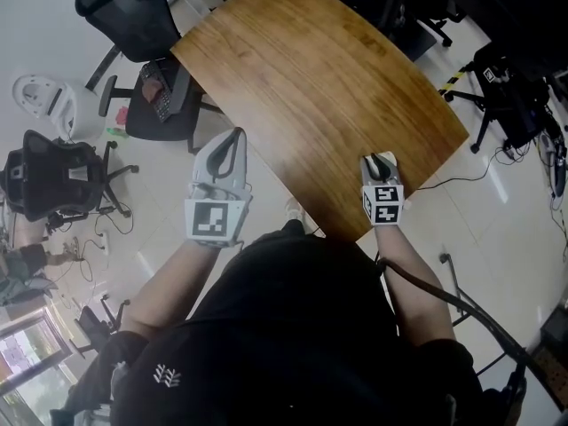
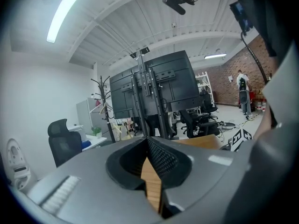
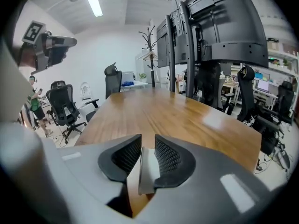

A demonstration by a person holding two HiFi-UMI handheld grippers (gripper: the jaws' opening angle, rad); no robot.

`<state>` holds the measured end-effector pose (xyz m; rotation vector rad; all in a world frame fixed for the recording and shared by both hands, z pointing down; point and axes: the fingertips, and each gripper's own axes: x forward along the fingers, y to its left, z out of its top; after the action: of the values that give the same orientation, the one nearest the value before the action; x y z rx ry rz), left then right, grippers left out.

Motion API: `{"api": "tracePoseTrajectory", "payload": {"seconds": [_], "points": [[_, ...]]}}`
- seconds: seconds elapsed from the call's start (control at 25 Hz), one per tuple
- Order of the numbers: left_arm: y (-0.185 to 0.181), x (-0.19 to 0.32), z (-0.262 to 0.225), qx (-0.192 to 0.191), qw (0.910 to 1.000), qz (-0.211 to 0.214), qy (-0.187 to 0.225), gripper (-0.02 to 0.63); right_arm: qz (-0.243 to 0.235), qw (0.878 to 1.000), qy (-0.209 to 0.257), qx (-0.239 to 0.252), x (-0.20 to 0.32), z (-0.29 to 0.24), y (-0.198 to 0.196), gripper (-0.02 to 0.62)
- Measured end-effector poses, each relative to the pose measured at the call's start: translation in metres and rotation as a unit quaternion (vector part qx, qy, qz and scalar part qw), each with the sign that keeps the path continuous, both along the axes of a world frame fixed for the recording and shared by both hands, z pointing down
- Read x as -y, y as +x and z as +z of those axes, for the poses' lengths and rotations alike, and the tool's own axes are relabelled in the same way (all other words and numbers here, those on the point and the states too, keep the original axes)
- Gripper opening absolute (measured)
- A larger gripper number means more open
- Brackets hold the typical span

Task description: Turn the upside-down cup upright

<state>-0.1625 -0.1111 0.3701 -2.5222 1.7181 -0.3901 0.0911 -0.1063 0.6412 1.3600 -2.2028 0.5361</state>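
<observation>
Brown wood fills the head view: a curved-edged wooden desk [image 1: 311, 87] with an open top and pale floor free along both long sides. Black office chairs [image 1: 124, 11] crowd its far left corner. The left claw [image 1: 232, 140] hangs off the left edge, over the floor. The right claw [image 1: 382, 160] sits at the near rim. Each carries a cube of black-and-white square markers.

In the left gripper view, the left claw is pressed together at the tips, with only desk wood showing behind. A black screen stand [image 2: 159, 85] rises beyond.

In the right gripper view, the right claw is spread a little, with a white cup [image 3: 145, 171] between its pads at the desk's near end. Which way up the cup stands cannot be told. Open wood runs ahead.
</observation>
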Motion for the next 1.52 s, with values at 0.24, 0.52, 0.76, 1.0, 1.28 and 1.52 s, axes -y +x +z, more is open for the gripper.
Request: {"api": "tracePoseTrajectory", "payload": {"seconds": [0.24, 0.52, 0.76, 1.0, 1.28, 1.52], "points": [[-0.006, -0.003, -0.002, 0.000, 1.0000, -0.003, -0.001, 0.000, -0.003, 1.000, 0.019, 0.012, -0.003, -0.014, 0.010, 0.126], [-0.004, 0.001, -0.007, -0.002, 1.0000, -0.002, 0.006, 0.000, 0.046, 0.996, -0.043, 0.065, -0.021, -0.004, 0.077, 0.238], [0.005, 0.001, -0.006, -0.002, 1.0000, 0.007, 0.004, 0.000, 0.060, 0.976, -0.106, 0.178, -0.030, 0.014, 0.078, 0.249], [0.008, 0.004, -0.011, -0.003, 0.9999, 0.008, 0.006, 0.000, 0.059, 0.972, -0.109, 0.200, -0.024, 0.015, 0.070, 0.239], [0.008, 0.007, -0.018, -0.009, 0.9999, 0.008, 0.011, 0.000, 0.037, 0.991, -0.061, 0.116, -0.018, 0.002, 0.063, 0.111], [0.011, 0.005, -0.014, -0.009, 0.9999, 0.011, 0.008, 0.000, 0.004, 0.997, -0.038, 0.072, -0.012, -0.008, 0.052, 0.076]]}}
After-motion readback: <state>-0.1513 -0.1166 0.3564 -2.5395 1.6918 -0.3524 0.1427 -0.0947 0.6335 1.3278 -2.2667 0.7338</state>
